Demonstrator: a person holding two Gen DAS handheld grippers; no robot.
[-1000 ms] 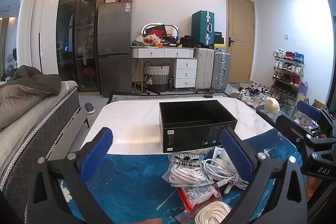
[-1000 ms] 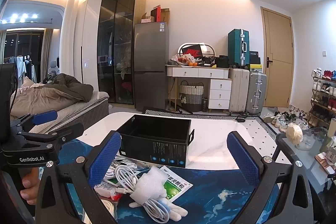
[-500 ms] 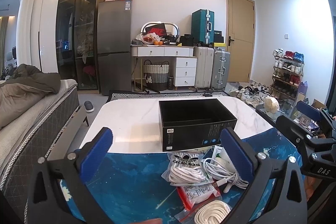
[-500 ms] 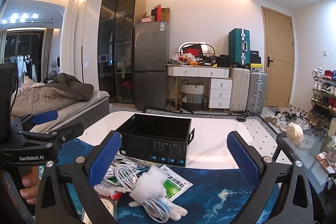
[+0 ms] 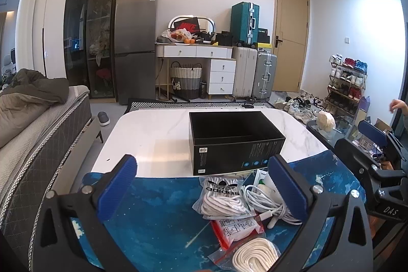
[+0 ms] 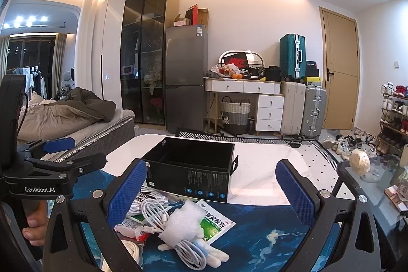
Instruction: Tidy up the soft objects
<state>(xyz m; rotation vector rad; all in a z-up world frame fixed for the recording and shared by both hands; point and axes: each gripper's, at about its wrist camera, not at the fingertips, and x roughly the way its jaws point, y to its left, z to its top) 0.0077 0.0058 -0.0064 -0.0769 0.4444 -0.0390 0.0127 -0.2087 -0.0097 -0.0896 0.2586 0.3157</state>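
While the black box [image 5: 236, 142] stands open and visibly empty on the white table [image 5: 153, 134], every soft item lies outside it on the blue mat [image 5: 158, 216] just in front. Left gripper [image 5: 204, 191]: jaws spread wide, holding nothing, poised above the mat. Right gripper [image 6: 211, 191]: jaws likewise apart and empty. Loose items in the left wrist view: a bagged white lace bundle [image 5: 221, 200] touching the box's near wall, a coiled white cable [image 5: 265, 203] beside it, a red-edged packet [image 5: 237, 227], and a bagged cream rope [image 5: 255, 256] nearest the camera. The right wrist view adds a foam wrap [image 6: 185, 223] on a green sachet [image 6: 215, 224]. Judged progress: none stowed; all pieces remain to be grasped and boxed.
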